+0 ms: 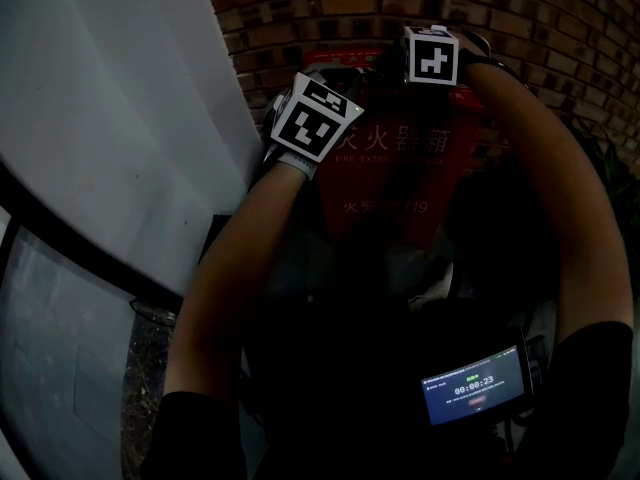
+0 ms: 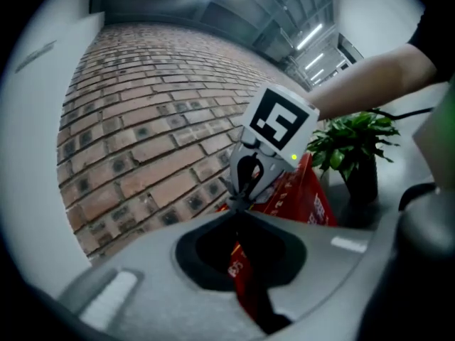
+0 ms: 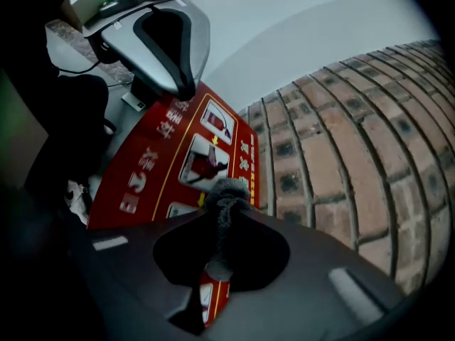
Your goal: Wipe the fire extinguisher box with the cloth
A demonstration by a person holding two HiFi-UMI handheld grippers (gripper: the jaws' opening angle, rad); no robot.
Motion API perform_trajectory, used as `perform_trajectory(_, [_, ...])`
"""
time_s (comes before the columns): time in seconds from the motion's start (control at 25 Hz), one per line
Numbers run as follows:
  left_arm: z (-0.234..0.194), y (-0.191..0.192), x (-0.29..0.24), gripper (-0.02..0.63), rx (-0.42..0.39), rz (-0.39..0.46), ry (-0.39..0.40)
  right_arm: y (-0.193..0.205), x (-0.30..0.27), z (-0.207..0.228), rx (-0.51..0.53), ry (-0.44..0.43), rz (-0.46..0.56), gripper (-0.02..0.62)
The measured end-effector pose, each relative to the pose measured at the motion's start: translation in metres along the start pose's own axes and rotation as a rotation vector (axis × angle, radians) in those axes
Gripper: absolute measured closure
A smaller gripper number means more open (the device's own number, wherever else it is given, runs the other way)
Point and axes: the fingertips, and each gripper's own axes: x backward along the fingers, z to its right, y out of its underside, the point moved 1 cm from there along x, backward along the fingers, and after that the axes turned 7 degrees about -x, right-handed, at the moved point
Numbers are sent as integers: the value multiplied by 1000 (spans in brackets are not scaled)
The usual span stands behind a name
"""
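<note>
Box (image 1: pixel 392 193): red, white lettering, pictograms on one face, set against brick wall (image 3: pixel 341 141). Right gripper (image 3: pixel 225 215) pinches grey cloth (image 3: pixel 226 194) near box's wall-side edge. Left gripper (image 2: pixel 238 208) pressed together, empty, nearby.

From where I stand, the person's arms (image 1: pixel 215 288) cover half the red metal fire extinguisher box (image 1: pixel 395 183), and its lower part is lost in shadow. The right gripper (image 3: pixel 222 215) pinches the grey fuzzy cloth (image 3: pixel 227 192), hiding all but a tuft. The print on the small lit screen (image 1: pixel 473 386) is too fine to read.
</note>
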Motion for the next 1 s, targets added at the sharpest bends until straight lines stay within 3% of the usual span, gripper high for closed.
perform_trajectory(0.32, [28, -26, -23, 603, -56, -19, 19, 98, 33, 0, -58, 9, -131, 571])
perform_trajectory(0.44, [25, -22, -17, 603, -63, -35, 0, 112, 44, -1, -34, 17, -134, 571])
perform_trajectory(0.64, [20, -20, -5, 603, -54, -35, -14, 142, 54, 0, 1, 52, -255, 571])
perform_trajectory(0.72, [18, -14, 4, 603, -64, -44, -23, 130, 61, 4, 23, 85, -222, 569])
perform_trajectory(0.8, [13, -5, 15, 603, -73, -55, -37, 96, 72, 10, -12, 114, -97, 569])
perform_trajectory(0.88, [5, 2, 26, 603, -70, -59, -54, 57, 80, 12, -58, 99, 12, 569])
perform_trajectory(1.0, [-10, 17, 42, 603, -46, -64, -82, 1, 75, 5, -31, 56, 85, 569])
